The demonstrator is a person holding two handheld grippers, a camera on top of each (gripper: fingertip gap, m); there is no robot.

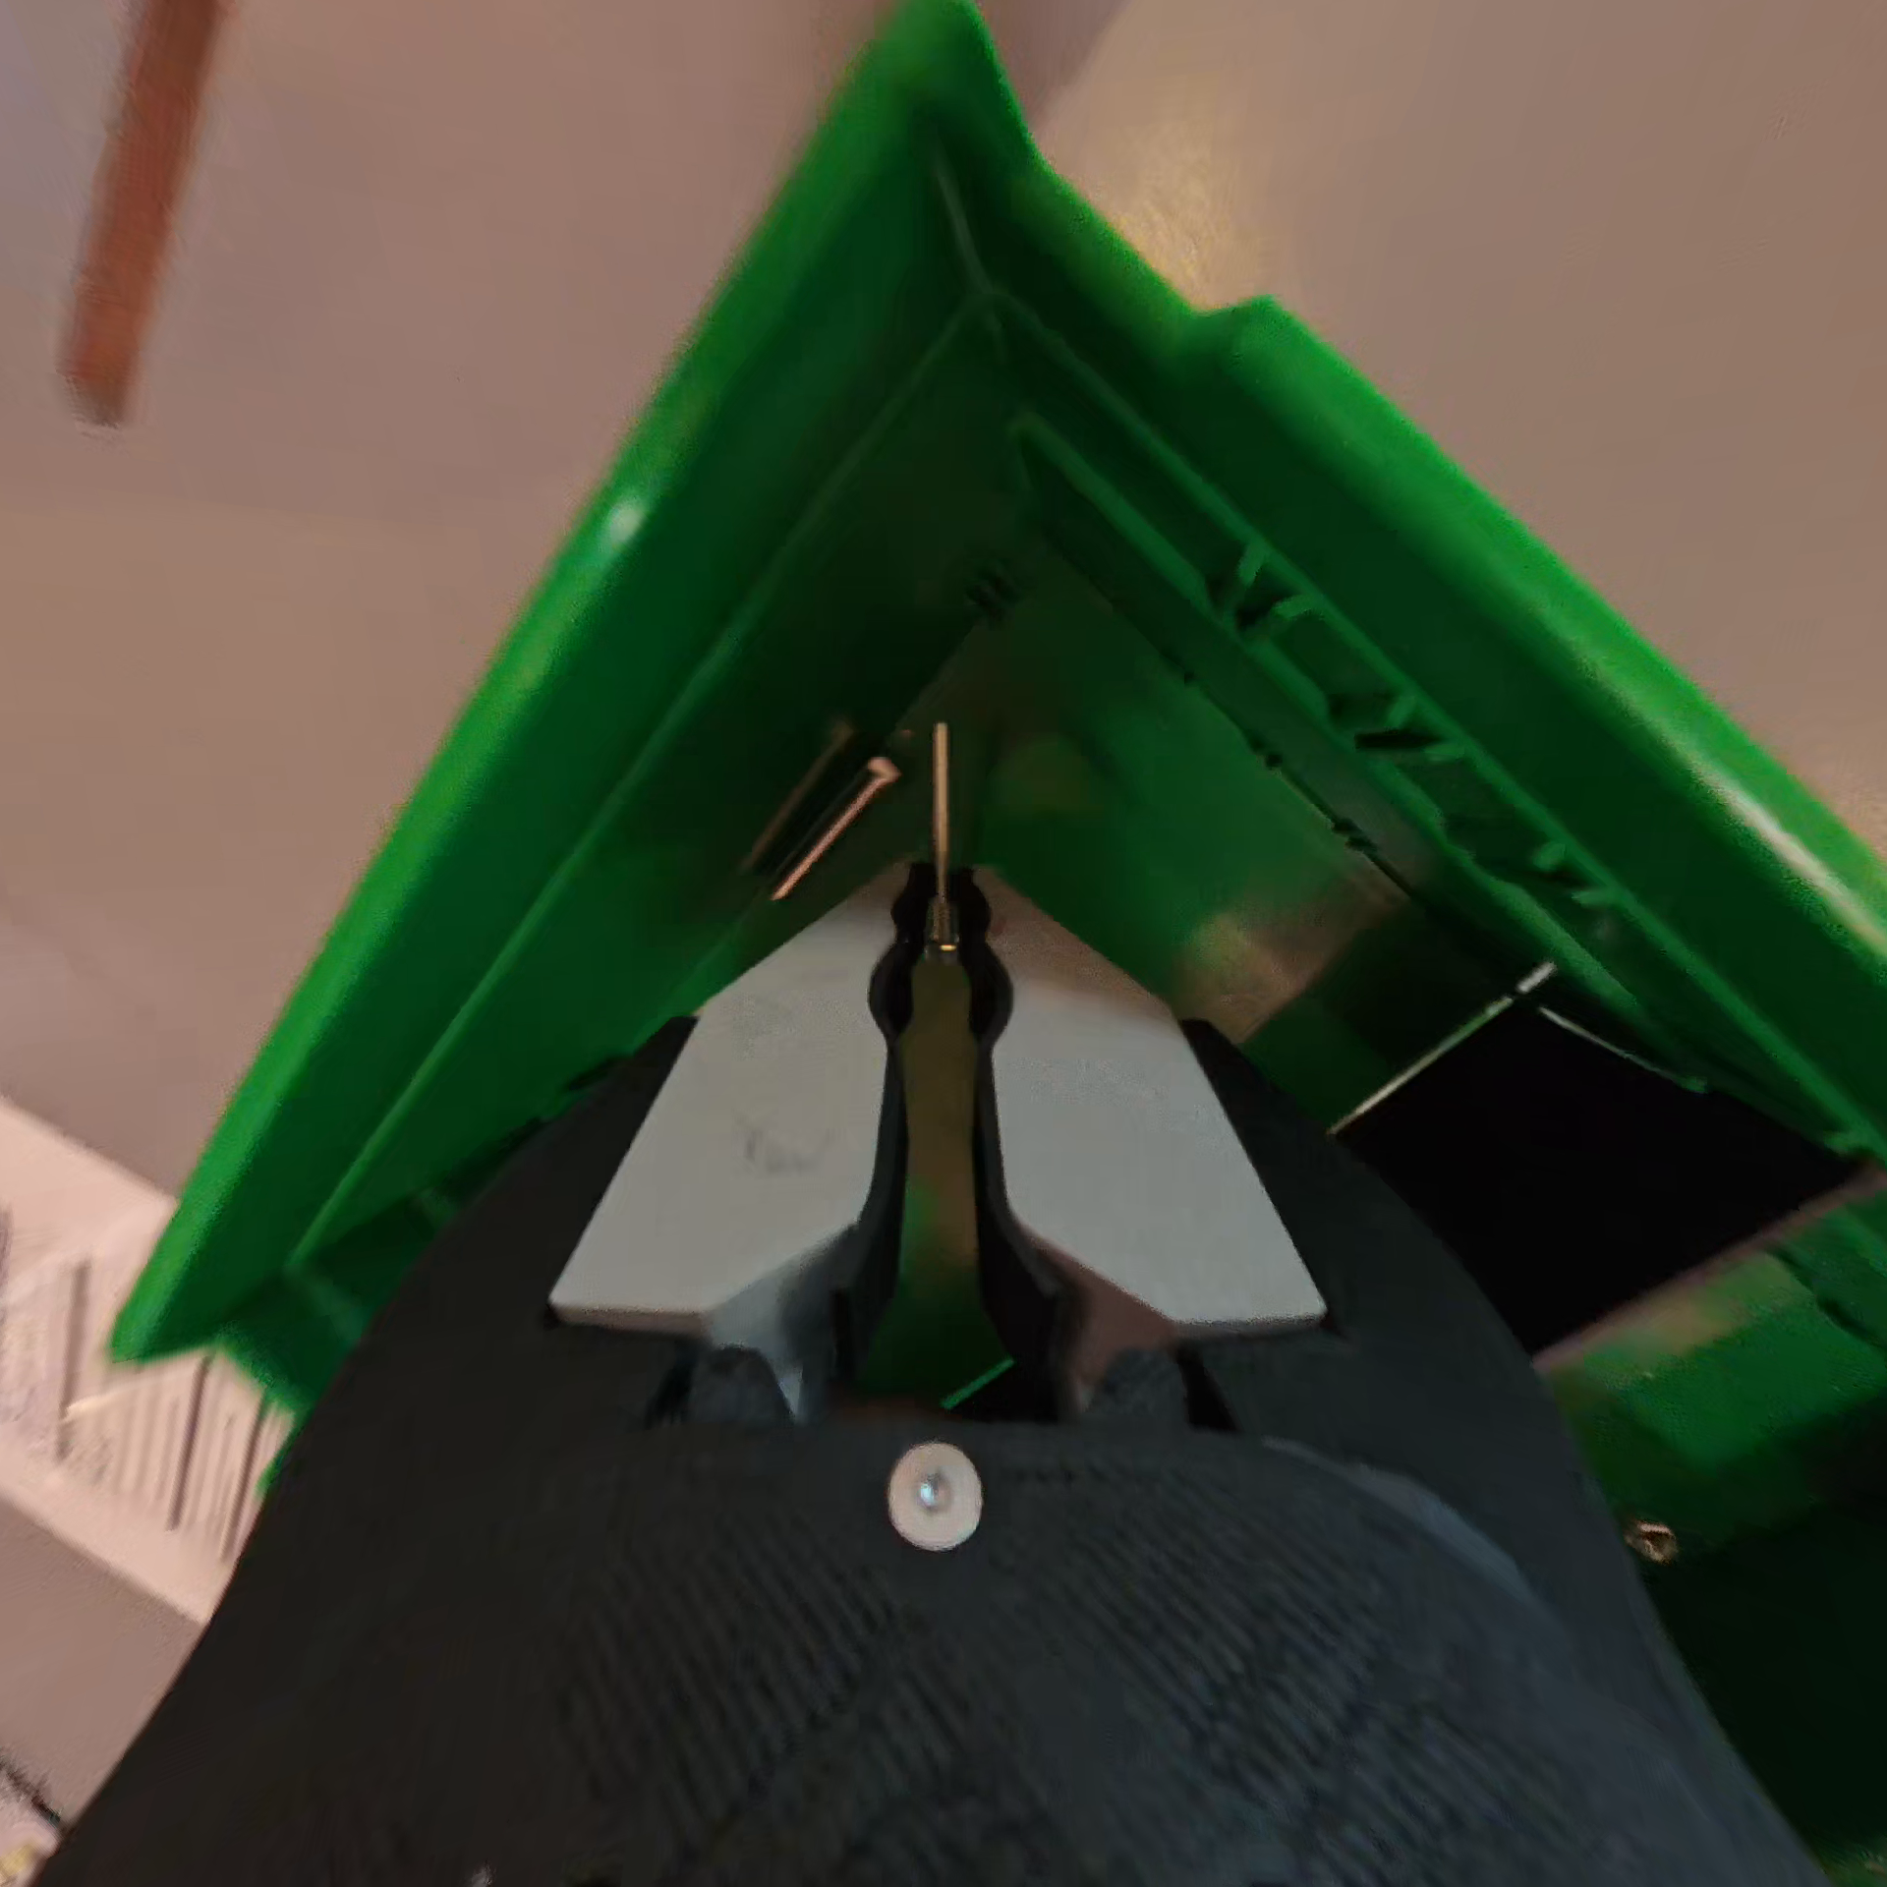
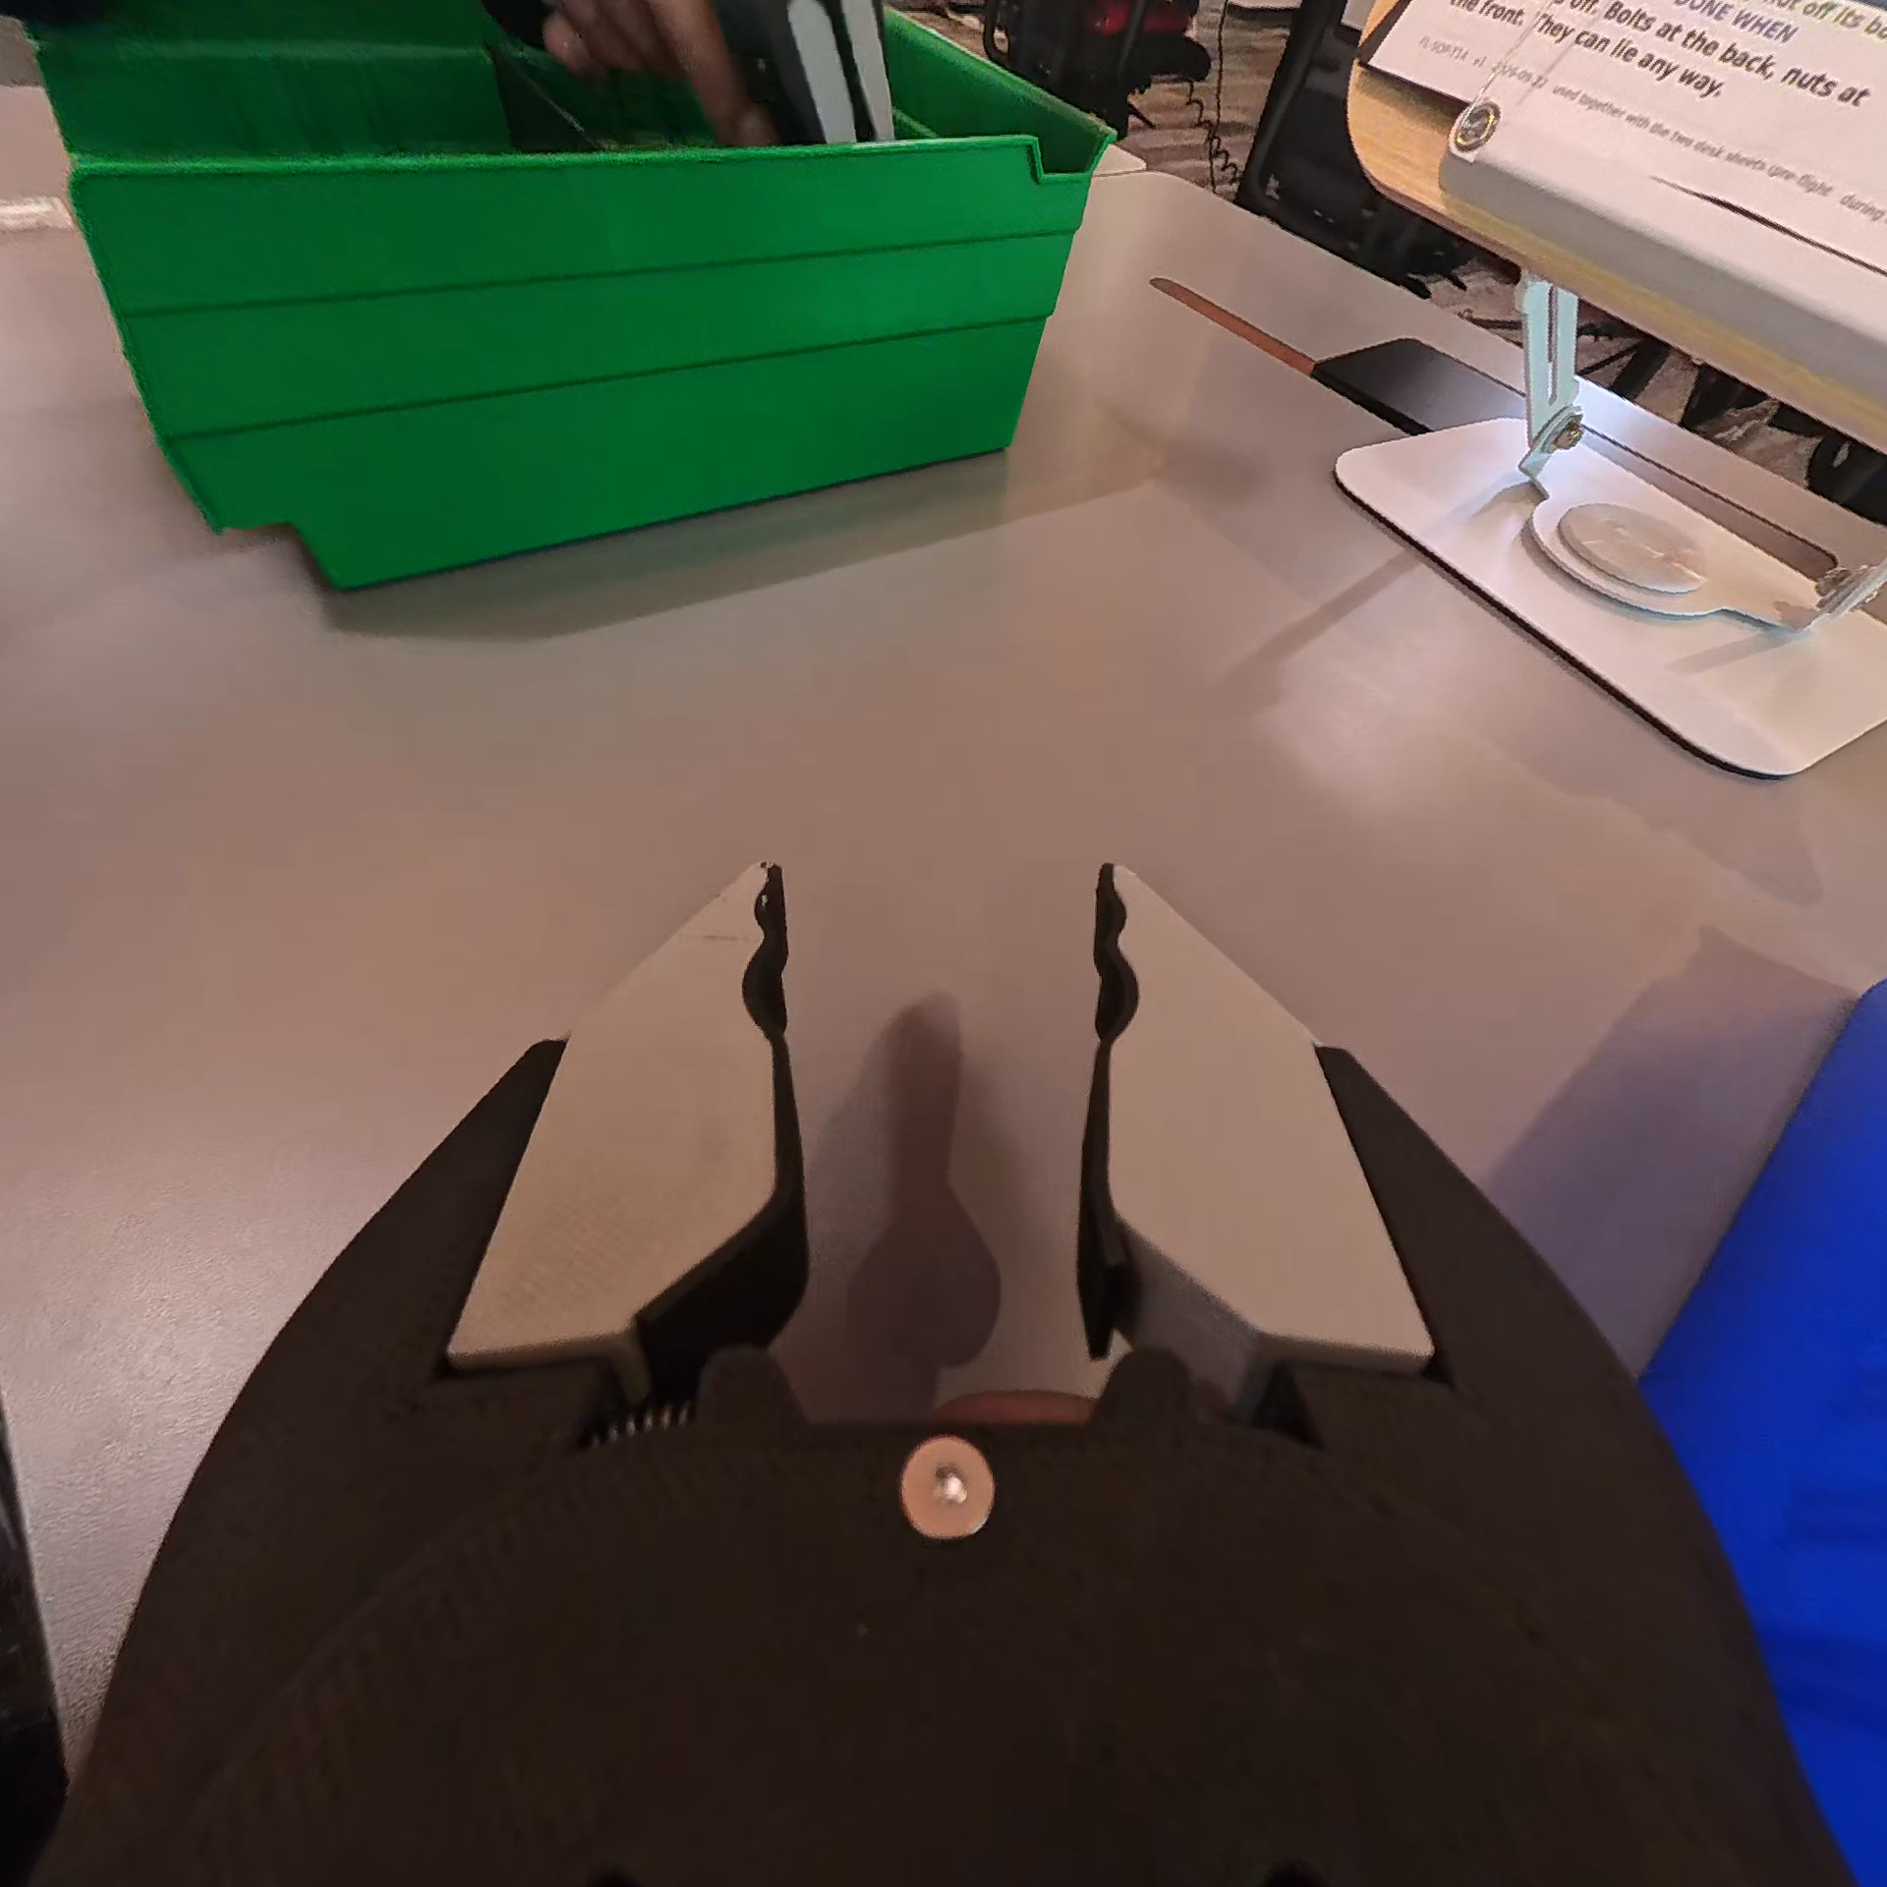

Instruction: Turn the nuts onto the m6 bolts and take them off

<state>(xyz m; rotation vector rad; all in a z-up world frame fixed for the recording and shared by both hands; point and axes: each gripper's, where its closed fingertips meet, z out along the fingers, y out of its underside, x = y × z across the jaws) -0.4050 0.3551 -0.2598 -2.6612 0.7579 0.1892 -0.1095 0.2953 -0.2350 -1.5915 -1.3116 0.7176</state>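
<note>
In the left wrist view my left gripper [image 1: 941, 899] reaches down into a corner of the green bin [image 1: 715, 613]. Its pads are shut on a thin metal bolt [image 1: 939, 786], whose shank sticks out past the fingertips. Another bolt [image 1: 837, 822] lies loose against the bin's wall just to the left. In the right wrist view my right gripper [image 2: 939, 899] is open and empty, hovering over the grey table [image 2: 919, 715] in front of the green bin [image 2: 592, 388]. The left gripper's body [image 2: 827, 71] and a hand [image 2: 654, 51] show inside the bin, fingertips hidden by its wall.
A black divider [image 1: 1593, 1174] crosses the bin to the right of the left gripper. A white stand [image 2: 1593, 572] carrying a printed sheet is at the table's right. A dark flat object [image 2: 1409, 378] lies behind it. A blue thing [image 2: 1797, 1379] is at the right edge. The grippers' ends are close to 30 cm from one another.
</note>
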